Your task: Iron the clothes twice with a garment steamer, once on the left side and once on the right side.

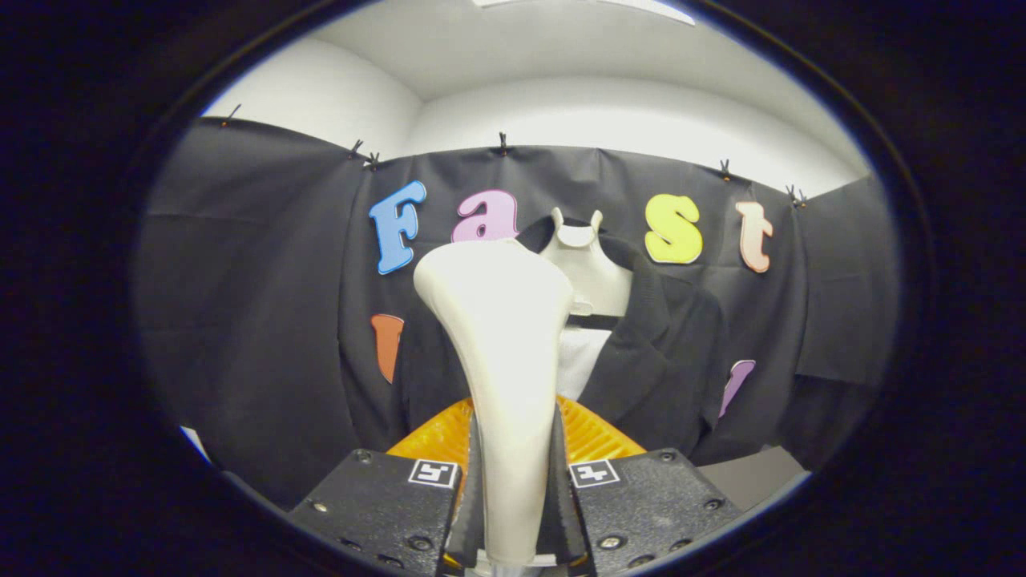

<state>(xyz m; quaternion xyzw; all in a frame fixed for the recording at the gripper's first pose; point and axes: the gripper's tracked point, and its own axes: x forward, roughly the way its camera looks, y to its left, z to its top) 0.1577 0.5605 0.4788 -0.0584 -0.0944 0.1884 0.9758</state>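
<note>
Gripper [513, 449] was clamped on the steamer [501, 336]; both fingers [473, 481] pressed on its narrow handle, one each side, no gap showing; steamer stood upright between the fingers, its wide cream head flaring above them and facing forward; head sat in front of the jacket's left half, whether touching or apart couldn't be told; the dark jacket [665, 353] hung beyond the steamer on a white bust form [589, 272], neck of the form sticking up above the collar; jacket open at front, a white mesh panel [581, 357] visible between the lapels just beside the steamer handle; black cloth wall [256, 304] behind the jacket, clipped along its top edge; white wall and ceiling [561, 72] above the cloth.
</note>
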